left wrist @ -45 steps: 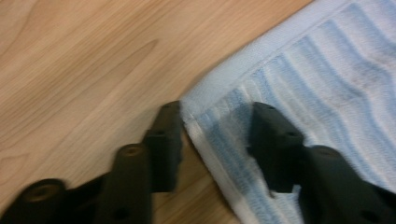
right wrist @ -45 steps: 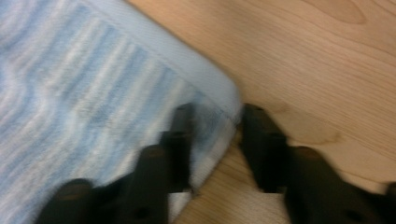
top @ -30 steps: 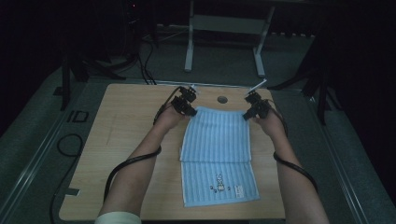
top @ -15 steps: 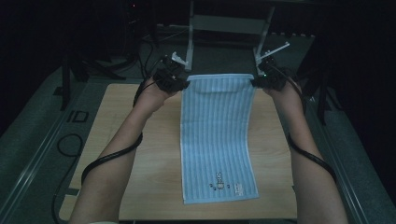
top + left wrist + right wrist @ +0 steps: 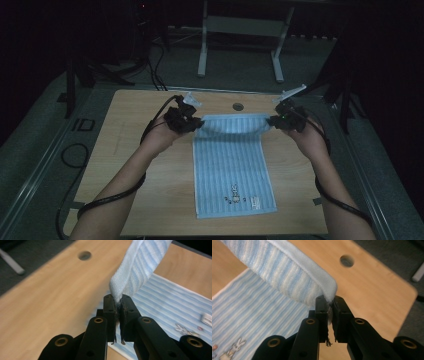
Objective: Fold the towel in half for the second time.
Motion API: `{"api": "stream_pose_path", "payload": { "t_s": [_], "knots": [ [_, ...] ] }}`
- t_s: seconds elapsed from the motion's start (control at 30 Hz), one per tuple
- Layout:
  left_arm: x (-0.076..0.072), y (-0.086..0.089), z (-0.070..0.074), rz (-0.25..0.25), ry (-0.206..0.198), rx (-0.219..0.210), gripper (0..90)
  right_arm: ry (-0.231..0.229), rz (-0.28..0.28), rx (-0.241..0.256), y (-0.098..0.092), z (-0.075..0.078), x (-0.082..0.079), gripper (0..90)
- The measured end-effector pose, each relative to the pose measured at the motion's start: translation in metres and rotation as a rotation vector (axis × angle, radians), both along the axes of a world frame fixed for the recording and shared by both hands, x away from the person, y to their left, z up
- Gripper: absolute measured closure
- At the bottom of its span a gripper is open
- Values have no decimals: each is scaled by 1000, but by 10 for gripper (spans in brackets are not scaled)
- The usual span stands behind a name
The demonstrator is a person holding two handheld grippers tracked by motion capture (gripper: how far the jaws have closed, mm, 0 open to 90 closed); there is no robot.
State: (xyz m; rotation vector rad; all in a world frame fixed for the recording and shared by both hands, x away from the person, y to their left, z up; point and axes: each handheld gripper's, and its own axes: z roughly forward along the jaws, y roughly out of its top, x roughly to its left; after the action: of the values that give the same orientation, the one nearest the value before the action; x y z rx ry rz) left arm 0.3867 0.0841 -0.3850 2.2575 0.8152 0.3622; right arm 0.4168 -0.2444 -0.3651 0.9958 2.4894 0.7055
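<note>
The left claw [image 5: 196, 121] is pinching one far corner of the striped blue towel [image 5: 232, 170], and the right claw [image 5: 272, 120] is pinching the other corner. The far edge is hanging lifted between them, while the rest is lying flat on the wooden surface [image 5: 125, 150]

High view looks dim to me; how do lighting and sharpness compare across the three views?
High view: dark surroundings, only the table and towel lit, slightly soft. Left gripper view: bright, left tongs sharp, table edge blurred. Right gripper view: bright, right tongs and towel hem sharp, far hole soft.
</note>
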Motion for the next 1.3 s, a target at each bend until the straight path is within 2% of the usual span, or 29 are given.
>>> {"api": "stream_pose_path", "payload": {
  "t_s": [0.07, 0.2, 0.4, 0.47, 0.67, 0.77, 0.83, 0.93, 0.97, 1.0, 1.03, 1.07, 1.1, 1.13, 1.2, 1.27, 1.3],
  "knots": [
    [-5, 0, -8, -9, 19, 10, 841, 15, 14, -12, -1, -9, -7, 834],
    [-18, -1, -24, -11, 34, 56, 841, 45, 41, -25, -4, -24, -22, 834],
    [-41, -3, -43, -57, 79, 48, 841, 105, 64, -39, -9, -42, -44, 833],
    [-49, -4, -49, -72, 91, 38, 841, 106, 75, -56, -9, -46, -53, 829],
    [-76, -3, -66, -101, 85, 29, 841, 133, 116, -45, -19, -65, -86, 824],
    [-90, -5, -76, -129, 82, 8, 841, 154, 113, -27, -27, -79, -100, 824],
    [-99, -7, -85, -140, 78, 26, 840, 170, 110, -16, -32, -89, -108, 818],
    [-109, -10, -100, -155, 93, 42, 840, 185, 106, 8, -39, -104, -122, 815],
    [-111, -10, -104, -167, 116, 47, 840, 193, 106, 9, -40, -109, -126, 806],
    [-116, -10, -109, -164, 107, 60, 840, 201, 97, 23, -42, -113, -131, 806],
    [-118, -11, -112, -165, 117, 65, 839, 209, 101, 36, -43, -119, -137, 803],
    [-121, -11, -117, -188, 148, 67, 836, 217, 107, 38, -43, -122, -141, 787],
    [-125, -11, -119, -199, 156, 72, 829, 229, 110, 26, -44, -126, -147, 779],
    [-130, -11, -122, -220, 185, 80, 811, 227, 105, 21, -44, -128, -150, 754],
    [-139, -11, -126, -260, 216, 101, 687, 254, 99, 28, -47, -132, -158, 694],
    [-147, -10, -127, -263, 247, 106, 581, 254, 80, 17, -51, -132, -164, 638],
    [-149, -9, -127, -260, 240, 110, 542, 262, 69, 9, -54, -130, -167, 628]
  ]
}}
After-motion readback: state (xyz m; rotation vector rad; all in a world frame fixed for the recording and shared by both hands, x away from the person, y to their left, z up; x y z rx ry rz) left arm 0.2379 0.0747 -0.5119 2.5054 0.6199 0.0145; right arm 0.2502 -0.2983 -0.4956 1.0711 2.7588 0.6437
